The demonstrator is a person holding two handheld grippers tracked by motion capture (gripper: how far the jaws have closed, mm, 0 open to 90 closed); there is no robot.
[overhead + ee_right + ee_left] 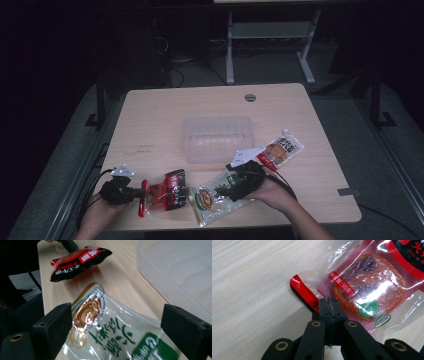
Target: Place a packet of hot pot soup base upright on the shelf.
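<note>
a dim lab or test room, not a home. a plain light-wood counter [165, 115] stands alone on grey carpet [380, 165], with black cables [190, 70] trailing across the floor behind it. a white metal desk frame [270, 45] stands farther back, against dark surroundings.

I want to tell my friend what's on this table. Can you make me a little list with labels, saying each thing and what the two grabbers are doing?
Table: light wooden table
Middle: clear plastic tub, nothing visible inside
Left gripper: shut on the edge of the red and black snack packet
Right gripper: open, jaws on either side of the green and white snack packet, not pressing it
Also there: orange and white snack packet, to the right of the tub
</note>
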